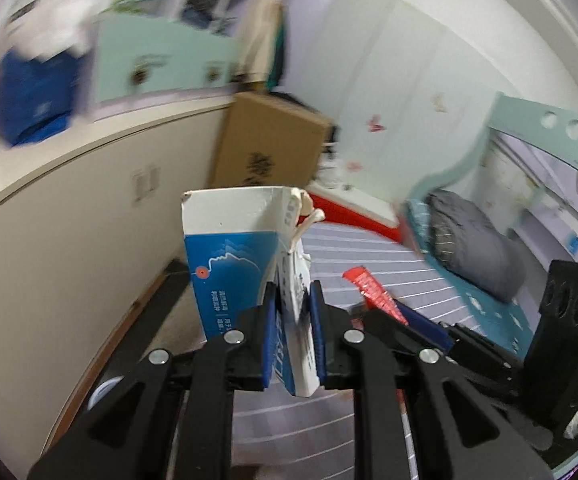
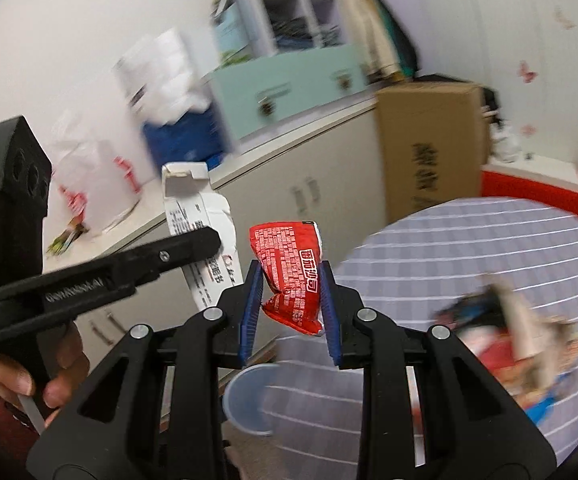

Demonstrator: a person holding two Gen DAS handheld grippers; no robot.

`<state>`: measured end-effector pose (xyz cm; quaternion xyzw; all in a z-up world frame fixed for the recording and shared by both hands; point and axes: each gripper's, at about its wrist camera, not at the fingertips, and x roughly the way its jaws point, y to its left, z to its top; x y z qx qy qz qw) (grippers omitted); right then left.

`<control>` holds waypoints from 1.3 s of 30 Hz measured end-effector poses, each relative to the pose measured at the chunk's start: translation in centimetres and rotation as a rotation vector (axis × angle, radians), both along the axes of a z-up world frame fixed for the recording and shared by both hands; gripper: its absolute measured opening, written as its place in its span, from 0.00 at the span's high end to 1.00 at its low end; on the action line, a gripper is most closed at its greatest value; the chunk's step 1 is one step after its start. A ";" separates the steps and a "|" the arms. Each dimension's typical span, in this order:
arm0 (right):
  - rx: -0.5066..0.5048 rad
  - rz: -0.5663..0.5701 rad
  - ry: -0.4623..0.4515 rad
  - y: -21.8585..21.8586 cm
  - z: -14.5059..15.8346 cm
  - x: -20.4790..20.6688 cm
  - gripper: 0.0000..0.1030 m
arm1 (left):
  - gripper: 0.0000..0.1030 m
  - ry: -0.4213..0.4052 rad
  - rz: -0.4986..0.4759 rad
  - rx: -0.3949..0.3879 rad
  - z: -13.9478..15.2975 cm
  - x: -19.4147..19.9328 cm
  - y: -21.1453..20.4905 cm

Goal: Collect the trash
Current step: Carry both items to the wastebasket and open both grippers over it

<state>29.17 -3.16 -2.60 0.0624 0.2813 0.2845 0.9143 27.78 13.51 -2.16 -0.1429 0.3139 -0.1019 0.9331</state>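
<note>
Left gripper clamped on a blue-and-white carton, pads pinching its narrow side near the lower end; long axis running up and away from the fingertips, torn top flap farthest out. Right gripper clamped on a red snack wrapper, crumpled waist between the pads, upper part fanning out beyond the tips, lower end hanging just behind them. Both pieces of trash off the striped tabletop and carried side by side: carton to the left of the wrapper, the two grippers near each other but apart. More litter, a blurred torn package, lying on the tabletop to the right of and below the right fingers; a clear plastic lid just under them at the table edge. No bin visible in either view, so drop point cannot be told. Open room ahead and left toward the white cabinet; cardboard box standing ahead right. Likely carrying both loads away; next release needs a bin located first.
</note>
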 end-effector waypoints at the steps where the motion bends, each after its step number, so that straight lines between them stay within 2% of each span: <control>1: 0.000 0.022 0.011 1.4 -0.5 -0.1 0.73 | 0.85 0.022 0.034 0.007 -1.1 -0.6 2.0; 4: -0.033 0.091 0.045 7.0 -2.9 -0.5 0.73 | 0.85 0.067 0.087 -0.007 -3.8 -1.3 6.5; 8: -0.098 0.165 0.099 13.8 -7.8 -0.9 0.73 | 0.85 0.162 0.169 -0.037 -9.4 -2.5 12.5; 14: -0.195 0.223 0.208 20.3 -16.1 0.0 0.73 | 0.85 0.327 0.261 -0.076 -18.5 -2.1 18.8; 19: -0.287 0.222 0.297 22.6 -22.8 1.8 0.73 | 0.85 0.451 0.296 -0.090 -25.6 -0.9 20.8; 22: -0.315 0.205 0.338 22.9 -25.6 2.6 0.73 | 0.85 0.509 0.297 -0.090 -28.9 0.7 20.9; 28: -0.348 0.184 0.371 23.4 -28.7 3.8 0.73 | 0.81 0.575 0.305 -0.105 -32.4 2.7 21.2; 30: -0.351 0.178 0.380 23.2 -29.3 4.2 0.73 | 0.68 0.590 0.305 -0.108 -32.9 2.9 21.2; 32: -0.352 0.177 0.391 23.1 -29.9 4.5 0.73 | 0.44 0.588 0.315 -0.094 -33.2 3.2 21.2; 35: -0.356 0.179 0.403 23.3 -30.5 4.3 0.73 | 0.31 0.581 0.343 -0.040 -33.3 3.3 20.9; 39: -0.363 0.192 0.410 23.5 -31.0 3.8 0.73 | 0.24 0.560 0.377 0.008 -33.4 1.7 21.2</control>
